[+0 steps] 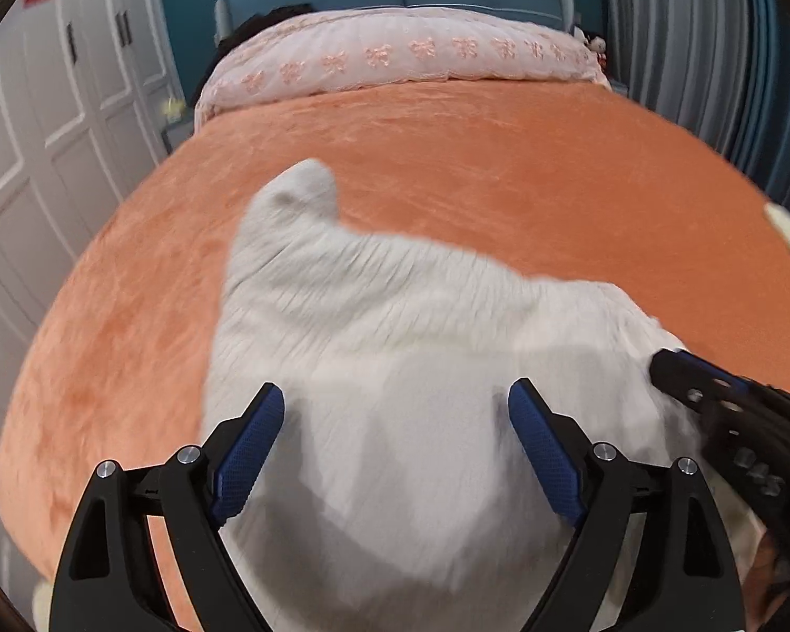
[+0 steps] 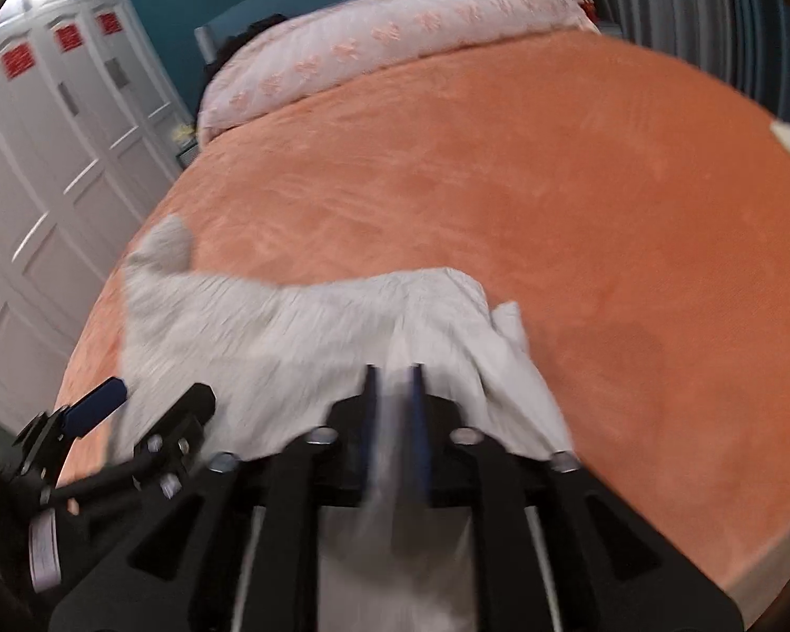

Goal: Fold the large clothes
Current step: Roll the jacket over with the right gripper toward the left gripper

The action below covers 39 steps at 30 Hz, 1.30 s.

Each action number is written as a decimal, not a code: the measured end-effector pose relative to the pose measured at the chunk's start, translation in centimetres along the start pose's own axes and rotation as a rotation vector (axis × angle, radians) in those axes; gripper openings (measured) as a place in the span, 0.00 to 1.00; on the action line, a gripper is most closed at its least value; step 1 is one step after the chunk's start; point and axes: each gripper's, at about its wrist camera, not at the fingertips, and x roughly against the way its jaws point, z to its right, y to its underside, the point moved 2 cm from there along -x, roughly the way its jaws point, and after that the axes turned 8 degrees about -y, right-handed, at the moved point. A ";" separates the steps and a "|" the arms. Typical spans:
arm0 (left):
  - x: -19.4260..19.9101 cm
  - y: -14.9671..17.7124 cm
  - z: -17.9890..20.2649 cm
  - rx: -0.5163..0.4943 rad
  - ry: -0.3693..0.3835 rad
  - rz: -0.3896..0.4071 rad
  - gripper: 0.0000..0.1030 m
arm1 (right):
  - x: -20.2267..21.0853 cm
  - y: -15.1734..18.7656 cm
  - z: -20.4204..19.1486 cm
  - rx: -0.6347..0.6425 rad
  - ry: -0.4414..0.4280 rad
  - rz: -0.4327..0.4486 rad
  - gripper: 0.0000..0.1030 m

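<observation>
A pale grey garment point(image 1: 395, 347) lies spread on the orange bed point(image 1: 500, 168), near its foot. The left tool point(image 1: 395, 421) hovers wide apart and empty above it; the right tool point(image 2: 393, 384) pinches a fold. A pink quilt point(image 1: 395, 52) lies by the headboard, white wardrobe doors point(image 1: 52, 131) leftward.
</observation>
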 end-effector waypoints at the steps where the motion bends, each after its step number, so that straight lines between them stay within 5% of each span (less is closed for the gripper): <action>1: 0.9 0.7 -1.0 0.023 0.023 -0.013 0.83 | 1.6 0.7 -0.3 0.021 0.017 0.004 0.33; 2: 1.7 1.5 -2.2 0.050 0.038 -0.030 0.83 | 2.9 1.1 -0.6 0.035 0.029 0.007 0.39; 6: 3.9 5.2 -5.7 0.108 0.066 -0.106 0.83 | 6.7 5.2 -0.8 0.049 0.045 -0.056 0.39; 12: 4.8 11.0 -7.8 0.122 0.094 -0.197 0.83 | 4.7 11.6 -0.3 0.049 0.115 -0.248 0.31; 17: 5.6 11.2 -7.8 0.109 0.081 -0.203 0.83 | 4.0 12.6 -1.3 0.079 0.124 -0.319 0.28; 20: 6.0 11.0 -7.7 0.089 0.070 -0.195 0.83 | 3.5 12.5 -0.9 0.065 0.117 -0.384 0.18; 27: 6.6 11.9 -7.5 0.091 0.065 -0.196 0.83 | 2.7 17.8 -1.2 -0.004 -0.018 -0.577 0.14; 33: 7.1 11.9 -7.9 0.088 0.054 -0.184 0.85 | 3.5 16.8 -2.2 0.022 0.049 -0.513 0.16; 39: 7.4 11.6 -8.3 0.102 0.038 -0.171 0.84 | 8.1 11.0 -2.2 -0.006 0.073 -0.287 0.17</action>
